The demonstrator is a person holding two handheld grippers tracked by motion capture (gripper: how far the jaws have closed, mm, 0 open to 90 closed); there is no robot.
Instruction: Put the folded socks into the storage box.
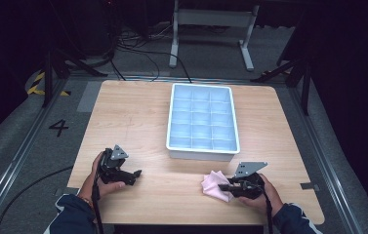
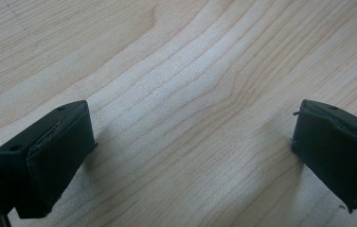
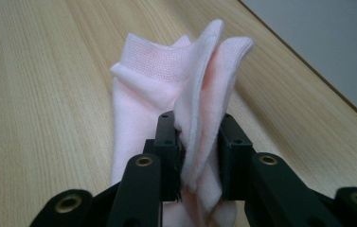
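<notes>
A pale pink sock (image 1: 213,189) lies crumpled near the table's front edge, right of centre. My right gripper (image 1: 224,186) comes at it from the right, and in the right gripper view (image 3: 197,151) the jaws are shut on a raised fold of the sock (image 3: 166,85), which bunches up between the pads. My left gripper (image 1: 135,176) rests low at the front left of the table, pointing right. In the left gripper view (image 2: 192,142) its jaws stand wide open over bare wood with nothing between them.
A white tray (image 1: 171,117) divided into several empty compartments sits at the middle back of the wooden table (image 1: 128,117). The table's far edge runs close behind the sock in the right gripper view. Cables and metal stands lie on the floor beyond.
</notes>
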